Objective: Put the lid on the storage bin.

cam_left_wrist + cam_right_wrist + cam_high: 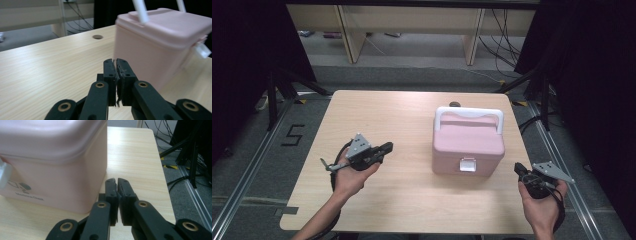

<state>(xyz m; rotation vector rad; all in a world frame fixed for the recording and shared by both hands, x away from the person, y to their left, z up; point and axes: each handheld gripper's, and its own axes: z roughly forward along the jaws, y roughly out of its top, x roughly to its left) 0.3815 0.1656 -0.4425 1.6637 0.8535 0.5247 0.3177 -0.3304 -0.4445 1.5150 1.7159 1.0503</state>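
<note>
A box sits on the table, right of centre, between both hand-held grippers

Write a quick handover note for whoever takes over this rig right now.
Left gripper: jaws nearly together, nothing between them, held left of the pink box, pointing at it, apart from it.
Right gripper: jaws nearly together, empty, at the box's front right corner, not touching.
Pink box: upright on the wooden table, lid on, white latch at the front, white handle folded toward the back.
Done: nothing visible on the box yet.
Left: probably undoing the latch and opening the lid.
</note>
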